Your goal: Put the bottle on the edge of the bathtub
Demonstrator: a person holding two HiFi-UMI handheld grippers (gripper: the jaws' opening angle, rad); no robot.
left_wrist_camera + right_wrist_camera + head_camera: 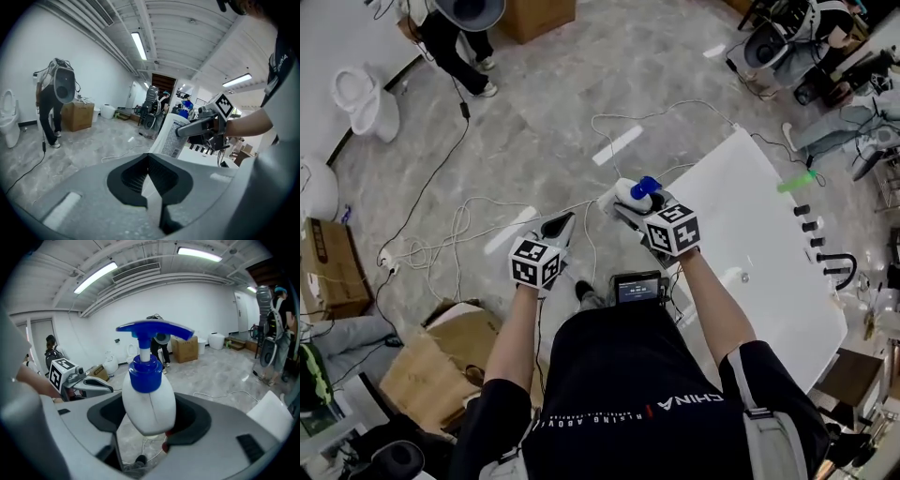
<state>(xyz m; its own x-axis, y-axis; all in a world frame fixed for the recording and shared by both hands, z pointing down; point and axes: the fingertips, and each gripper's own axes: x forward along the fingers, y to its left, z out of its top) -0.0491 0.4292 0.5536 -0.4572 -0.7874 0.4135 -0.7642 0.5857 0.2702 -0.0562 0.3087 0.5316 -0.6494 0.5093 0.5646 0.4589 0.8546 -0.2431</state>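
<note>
A white pump bottle (pixel 630 194) with a blue pump head (pixel 149 399) is clamped by its body between the jaws of my right gripper (pixel 625 204), held in the air just off the near left corner of the white bathtub (pixel 750 234). In the right gripper view the bottle points away from the camera, pump outward, with the right gripper (pixel 148 414) shut round it. My left gripper (pixel 560 225) hovers over the floor to the left of it, its tips together and nothing in them (pixel 149 158). From the left gripper view, the bottle (pixel 170 137) and the right gripper (pixel 194 126) show ahead.
Black tap fittings (pixel 811 225) and a green item (pixel 797 180) lie on the tub's far rim. Cables (pixel 441 234) trail over the marble floor. Cardboard boxes (pixel 333 267), a toilet (pixel 366 98) and a standing person (pixel 459 47) are to the left and beyond.
</note>
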